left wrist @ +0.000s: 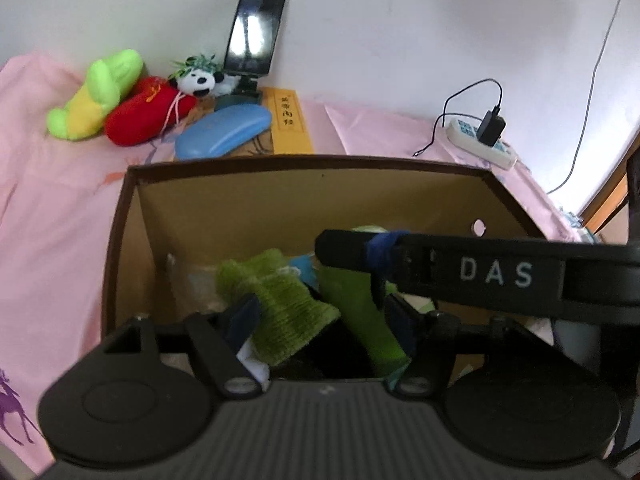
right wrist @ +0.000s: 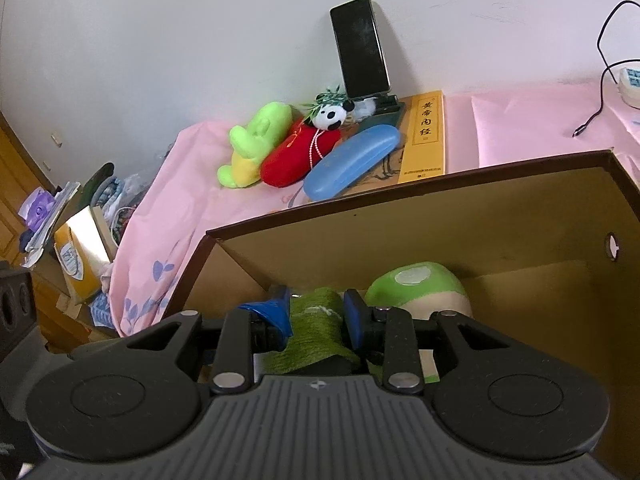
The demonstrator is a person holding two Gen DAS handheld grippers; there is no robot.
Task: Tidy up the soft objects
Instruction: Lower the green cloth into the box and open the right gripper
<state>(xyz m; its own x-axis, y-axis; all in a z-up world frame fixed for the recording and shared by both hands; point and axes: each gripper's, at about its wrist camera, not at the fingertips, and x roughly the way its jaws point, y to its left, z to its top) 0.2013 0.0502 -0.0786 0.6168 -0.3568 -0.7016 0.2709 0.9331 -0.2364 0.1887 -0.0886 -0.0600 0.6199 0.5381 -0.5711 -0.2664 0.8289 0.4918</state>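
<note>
open brown cardboard box with dark rim, on pink printed bedsheet; front wall cut off by the camera bodies in both views.

box contents, partly hidden:
- fuzzy olive-green knitted cloth, bunched, toward 7 o'clock of the box floor.
- bright green smooth plush piece, just beside the cloth at its 3 o'clock; lower end hidden behind the gripper body.
- round green-and-cream mushroom-like plush, white spot on top, lower half hidden.
- small blue item behind the cloth, too little showing to identify.

left gripper: jaws wide apart, down in the box, straddling the cloth and green plush; whether it grips anything cannot be told. a white scrap sits by its left finger.

right gripper: blue pads closed in on the knitted cloth, pinching it. in the left view its black finger lettered "das" crosses at 3 o'clock.

outside, at 11 o'clock of the box, along the wall: lime-and-yellow plush toy, red plush pouch touching it, small panda plush, blue oval hard case, yellow book, black phone upright on a stand. at 1 o'clock: white power strip with black charger.
</note>
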